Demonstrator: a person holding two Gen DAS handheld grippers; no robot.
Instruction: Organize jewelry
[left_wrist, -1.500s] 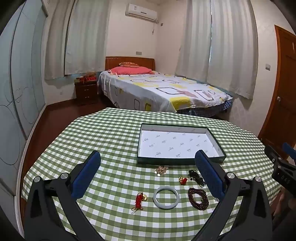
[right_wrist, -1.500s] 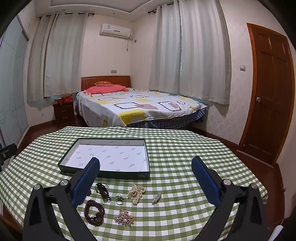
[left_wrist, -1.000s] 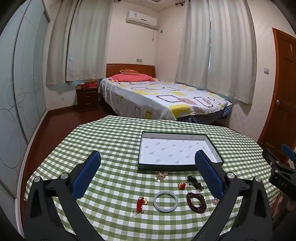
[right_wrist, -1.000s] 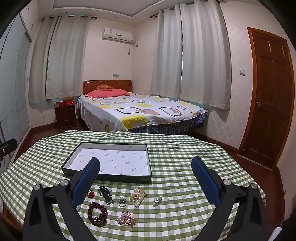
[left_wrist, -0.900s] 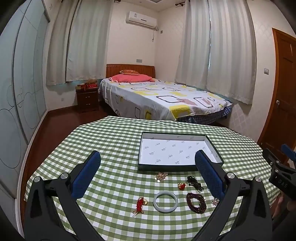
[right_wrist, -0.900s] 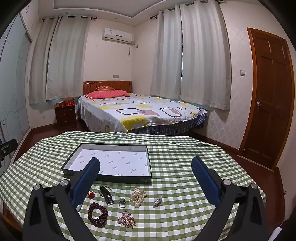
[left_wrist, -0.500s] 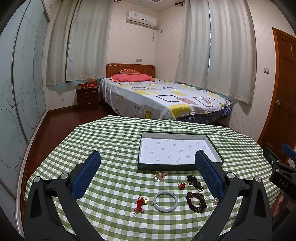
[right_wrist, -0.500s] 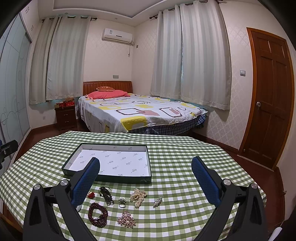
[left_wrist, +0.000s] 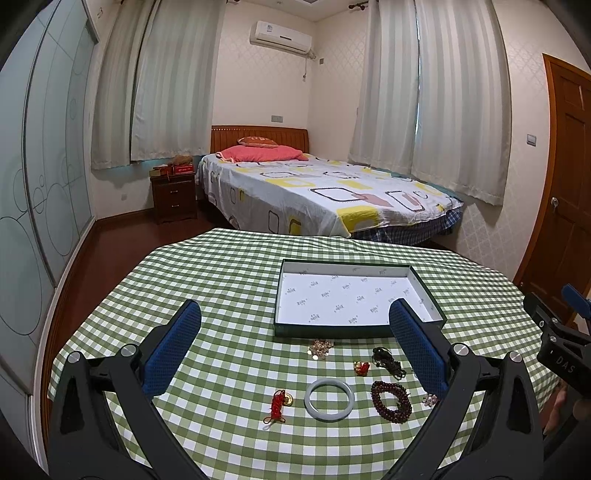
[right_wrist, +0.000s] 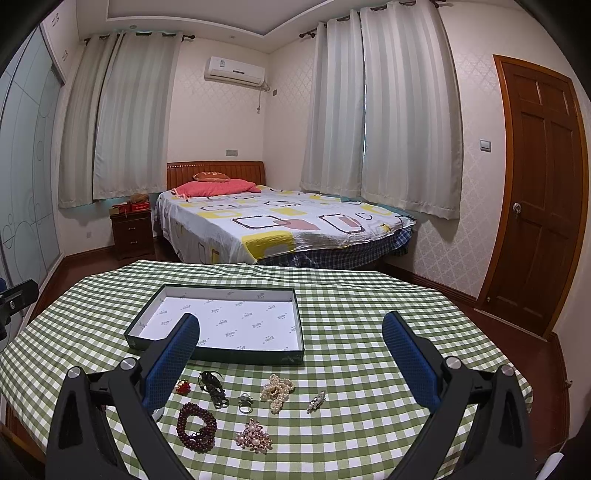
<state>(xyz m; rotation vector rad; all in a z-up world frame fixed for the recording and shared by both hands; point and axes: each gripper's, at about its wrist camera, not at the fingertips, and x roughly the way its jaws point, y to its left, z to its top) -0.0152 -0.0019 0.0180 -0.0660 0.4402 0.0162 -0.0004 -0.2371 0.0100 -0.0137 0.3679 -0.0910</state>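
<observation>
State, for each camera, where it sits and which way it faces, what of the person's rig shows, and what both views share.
Left wrist: on the left gripper, looking across the table to the bed; its open fingers and the right gripper's edge show.
Right wrist: on the right gripper, facing likewise; its open fingers show.
Shared: box, bead bracelet.

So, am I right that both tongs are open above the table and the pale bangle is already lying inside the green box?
Not quite: the pale bangle lies on the checked tablecloth, in front of the green box, which the left wrist view shows holding nothing. Both the left tongs and the right tongs are indeed open.
</observation>
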